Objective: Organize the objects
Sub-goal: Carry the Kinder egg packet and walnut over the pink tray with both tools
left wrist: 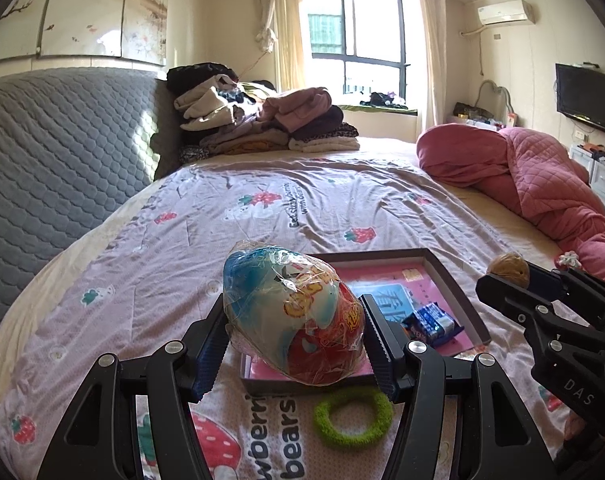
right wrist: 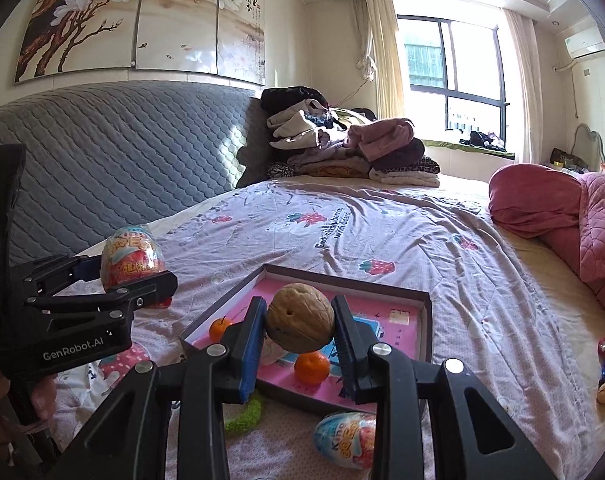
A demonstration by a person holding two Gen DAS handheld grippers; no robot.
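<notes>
The left gripper [left wrist: 294, 332] holds a wrapped egg [left wrist: 292, 316] and the right gripper [right wrist: 300, 322] holds a walnut [right wrist: 301, 317] above the tray [right wrist: 425, 312]; both are round and could slip out onto the bed [right wrist: 382, 232]

Both fisheye views ride low over the bed [left wrist: 262, 208], each looking forward along its own tool and slightly down toward the window [left wrist: 356, 40] wall. The left view sits close above the shallow box [left wrist: 458, 280] — the right one likewise. They share the box, headboard [right wrist: 114, 152], clothes pile [right wrist: 350, 148] and each other's tool.
</notes>
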